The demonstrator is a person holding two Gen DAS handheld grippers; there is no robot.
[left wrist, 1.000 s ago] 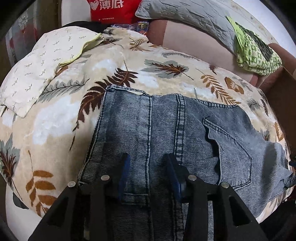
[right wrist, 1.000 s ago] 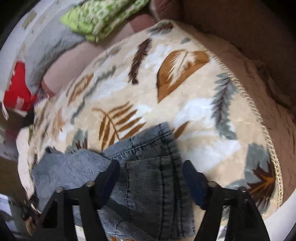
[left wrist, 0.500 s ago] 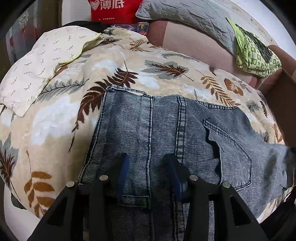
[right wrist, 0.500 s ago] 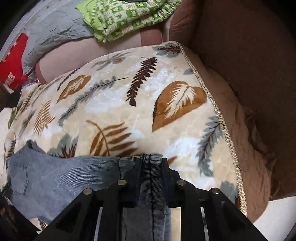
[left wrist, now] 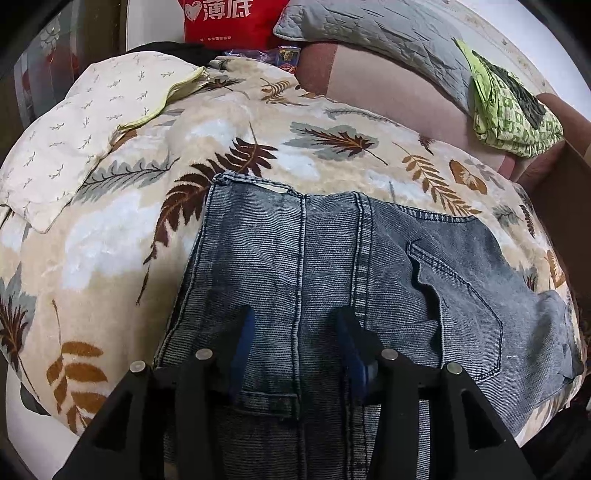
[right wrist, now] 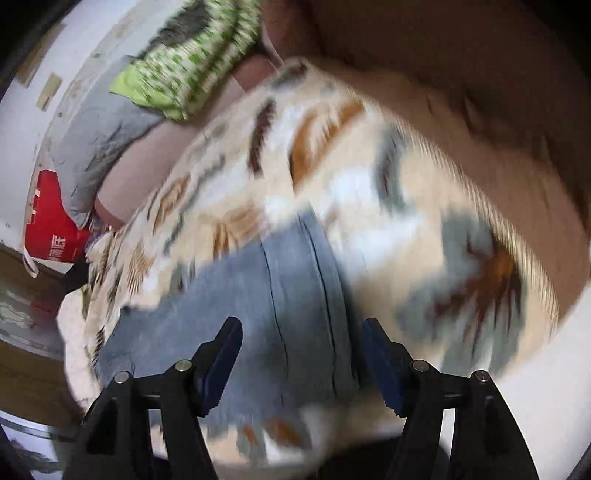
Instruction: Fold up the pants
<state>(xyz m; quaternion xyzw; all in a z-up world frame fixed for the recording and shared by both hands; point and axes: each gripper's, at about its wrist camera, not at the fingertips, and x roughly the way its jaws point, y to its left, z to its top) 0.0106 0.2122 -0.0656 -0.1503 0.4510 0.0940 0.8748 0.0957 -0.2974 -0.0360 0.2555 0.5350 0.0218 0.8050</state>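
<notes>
Grey-blue denim pants (left wrist: 332, 266) lie folded on a leaf-patterned blanket (left wrist: 229, 147), back pocket up on the right. My left gripper (left wrist: 293, 332) is open just above the near part of the pants, fingers either side of a seam. The right wrist view is motion-blurred: the pants (right wrist: 280, 295) lie on the blanket (right wrist: 369, 192), and my right gripper (right wrist: 301, 343) is open over their end, holding nothing.
A cream pillow (left wrist: 85, 122) lies at the left of the blanket. A red bag (left wrist: 225, 18), a grey quilted cushion (left wrist: 376, 33) and a green patterned cloth (left wrist: 513, 114) sit at the back. A brown sofa arm (right wrist: 461, 92) borders the right side.
My right gripper was shut on the pants' edge half a second ago; now it is open and swinging away, the denim lying flat. My left gripper has stayed in place, open.
</notes>
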